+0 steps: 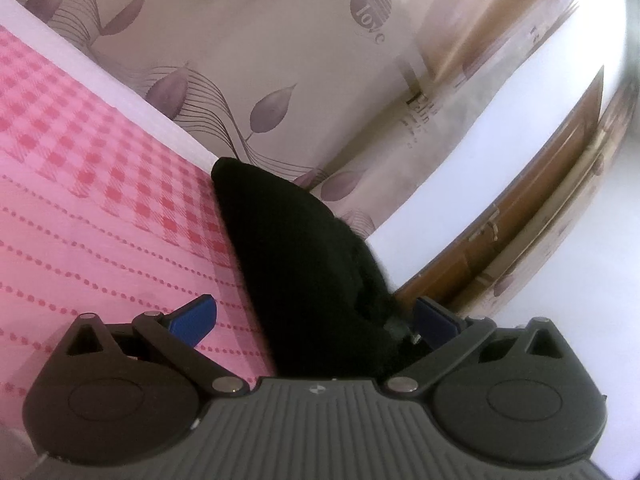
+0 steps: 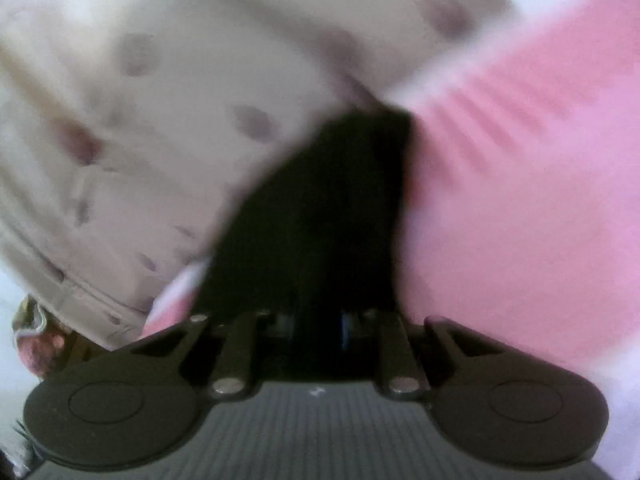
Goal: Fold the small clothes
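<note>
Pinching a black garment (image 2: 320, 208), the right hand-held gripper (image 2: 316, 326) has its jaws drawn nearly together on the cloth, though blur makes the contact hard to judge. The left hand-held gripper (image 1: 316, 320) stands wide open, the same dark cloth between its blue fingers (image 1: 192, 318) and touching the right one. It lies on the pink checked bed sheet (image 1: 100, 184), by the leaf-patterned curtain (image 1: 240, 60). A fold looks underway; next, the held edge wants laying flat and square.

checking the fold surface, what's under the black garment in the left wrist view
The pink checked sheet shows beside the black garment and runs beneath its edge. Whatever lies directly under it is covered.
</note>
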Motion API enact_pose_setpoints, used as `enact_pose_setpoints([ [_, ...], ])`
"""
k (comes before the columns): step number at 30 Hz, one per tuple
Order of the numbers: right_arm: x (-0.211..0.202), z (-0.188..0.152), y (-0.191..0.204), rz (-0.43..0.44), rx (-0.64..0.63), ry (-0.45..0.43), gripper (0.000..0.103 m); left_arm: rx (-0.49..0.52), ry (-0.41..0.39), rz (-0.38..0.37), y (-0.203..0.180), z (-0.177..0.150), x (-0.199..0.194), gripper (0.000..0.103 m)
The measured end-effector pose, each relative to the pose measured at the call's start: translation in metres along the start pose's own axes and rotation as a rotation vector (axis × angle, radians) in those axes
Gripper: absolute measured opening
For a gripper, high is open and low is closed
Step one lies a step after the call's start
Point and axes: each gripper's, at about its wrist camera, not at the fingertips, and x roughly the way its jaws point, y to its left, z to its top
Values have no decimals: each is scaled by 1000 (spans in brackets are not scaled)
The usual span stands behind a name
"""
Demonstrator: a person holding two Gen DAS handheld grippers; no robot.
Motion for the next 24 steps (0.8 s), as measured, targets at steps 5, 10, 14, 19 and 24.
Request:
enact_pose_setpoints([
  [5,-34,3,-17,39,55,-94,53,-12,11,9,0,2,2,103],
  [10,-26,13,-4,30,-19,-43,39,-38,-52,-21,-16,4,-1,102],
  [14,-19,-3,24,86,-84,-29,18,39,-41,-65,-55,10,19,102],
  [19,-14,-7,-1,14,-73,30,16,177,47,-95,-87,4,61,102],
  [24,-42,26,14,10,-105,-103,59,153,93,-79,-76,-10,88,102],
])
